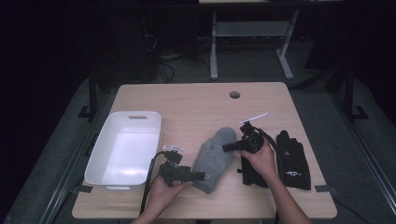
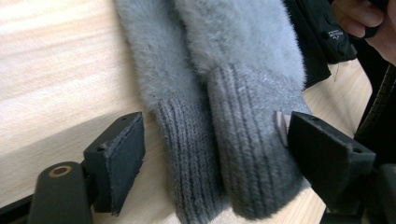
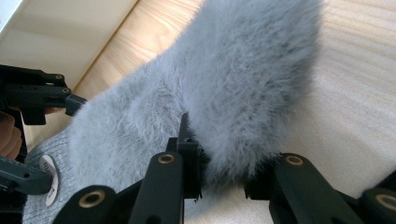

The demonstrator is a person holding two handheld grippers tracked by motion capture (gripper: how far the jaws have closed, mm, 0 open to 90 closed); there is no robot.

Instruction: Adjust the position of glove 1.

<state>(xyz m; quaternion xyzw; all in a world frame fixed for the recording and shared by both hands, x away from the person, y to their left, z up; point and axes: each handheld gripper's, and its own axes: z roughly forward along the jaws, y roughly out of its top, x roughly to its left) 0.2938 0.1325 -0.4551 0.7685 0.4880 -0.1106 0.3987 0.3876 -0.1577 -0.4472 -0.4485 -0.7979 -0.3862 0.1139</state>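
grey mitten [image 2: 224, 93] fingertips cut off by frame top; cuff label [image 2: 281, 127] half hidden.

Lab-type recording room: dark surroundings, lit wooden table [image 1: 196, 107] with cable hole [image 1: 235, 94], loose cables [image 1: 161, 60] on the far floor, metal bench frame [image 1: 252, 32] beyond.

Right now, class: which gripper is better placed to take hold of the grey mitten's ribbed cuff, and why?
The left gripper. Its open jaws already stand either side of the cuff of the mitten. The right gripper is shut on the mitten's fluffy far end, away from the cuff.
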